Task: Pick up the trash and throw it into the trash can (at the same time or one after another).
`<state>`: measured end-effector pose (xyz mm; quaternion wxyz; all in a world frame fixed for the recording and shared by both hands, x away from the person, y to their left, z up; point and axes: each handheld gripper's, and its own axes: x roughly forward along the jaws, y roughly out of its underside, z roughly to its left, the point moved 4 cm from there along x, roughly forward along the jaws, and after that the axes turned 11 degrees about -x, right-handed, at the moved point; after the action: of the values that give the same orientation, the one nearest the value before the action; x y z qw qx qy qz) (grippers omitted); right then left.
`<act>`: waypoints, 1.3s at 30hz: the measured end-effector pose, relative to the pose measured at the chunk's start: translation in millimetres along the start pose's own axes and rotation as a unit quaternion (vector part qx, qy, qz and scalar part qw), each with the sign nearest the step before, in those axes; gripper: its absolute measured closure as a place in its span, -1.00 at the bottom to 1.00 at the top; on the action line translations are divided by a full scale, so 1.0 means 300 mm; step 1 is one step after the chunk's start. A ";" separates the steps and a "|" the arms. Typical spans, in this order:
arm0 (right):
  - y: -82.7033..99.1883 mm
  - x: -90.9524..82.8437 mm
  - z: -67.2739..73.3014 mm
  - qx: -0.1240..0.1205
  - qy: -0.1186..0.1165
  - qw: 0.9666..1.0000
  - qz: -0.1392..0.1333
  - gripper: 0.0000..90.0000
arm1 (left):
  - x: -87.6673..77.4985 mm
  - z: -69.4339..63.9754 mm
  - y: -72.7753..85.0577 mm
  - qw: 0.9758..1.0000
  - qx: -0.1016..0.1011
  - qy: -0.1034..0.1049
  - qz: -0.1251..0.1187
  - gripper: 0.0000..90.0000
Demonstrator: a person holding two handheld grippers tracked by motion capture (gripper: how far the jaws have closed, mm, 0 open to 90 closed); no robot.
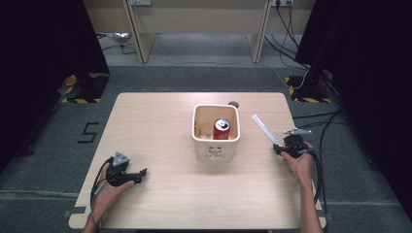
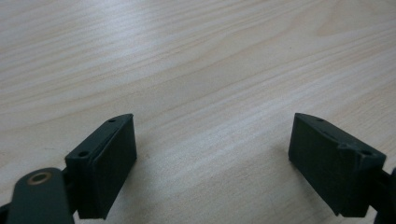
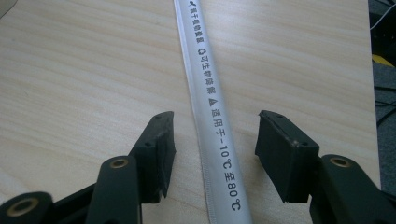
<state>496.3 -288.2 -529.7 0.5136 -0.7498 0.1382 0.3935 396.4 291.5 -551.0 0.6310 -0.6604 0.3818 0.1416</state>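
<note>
left hand-held gripper (image 2: 212,154): we see it released, over bare bench (image 2: 187,70)
right hand-held gripper (image 3: 212,149): released, jaws either side of the wrapped straw (image 3: 210,116)

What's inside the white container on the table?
A red can stands upright in the white container. Something yellowish sits by the left wall, unclear. The container's bottom is hidden.

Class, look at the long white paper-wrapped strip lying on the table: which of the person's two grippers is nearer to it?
The right. The right gripper has its open jaws either side of the strip, not yet touching it. The left gripper rests far across the table, beyond the bin.
</note>
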 end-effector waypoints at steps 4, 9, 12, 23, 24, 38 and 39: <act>-0.007 0.006 0.003 -0.005 -0.002 1.000 -0.001 0.06 | 0.000 0.000 0.000 1.000 0.000 0.000 0.000 -0.68; -0.017 0.018 0.012 -0.009 -0.006 1.000 -0.001 0.08 | 0.000 0.000 0.000 1.000 0.000 0.000 0.000 -0.68; -0.019 0.020 0.011 -0.007 -0.009 1.000 -0.001 0.13 | 0.000 0.000 0.000 1.000 0.000 0.000 0.000 -0.68; -0.017 0.015 0.012 -0.004 -0.016 1.000 0.002 0.22 | 0.000 0.000 0.000 1.000 0.000 0.000 0.000 -0.68; -0.017 0.015 0.012 -0.004 -0.015 1.000 0.003 0.22 | 0.000 0.000 0.000 1.000 0.000 0.000 0.000 -0.68; -0.011 -0.002 0.020 -0.022 -0.020 0.999 0.011 0.70 | 0.000 0.000 0.000 1.000 0.000 0.000 0.000 -0.68; -0.010 -0.003 0.022 -0.023 -0.020 0.999 0.011 0.71 | 0.000 0.000 0.000 1.000 0.000 0.000 0.000 -0.68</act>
<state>494.6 -281.2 -528.0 0.4949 -0.7517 0.1272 0.4170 396.3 291.5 -551.0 0.6312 -0.6601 0.3818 0.1416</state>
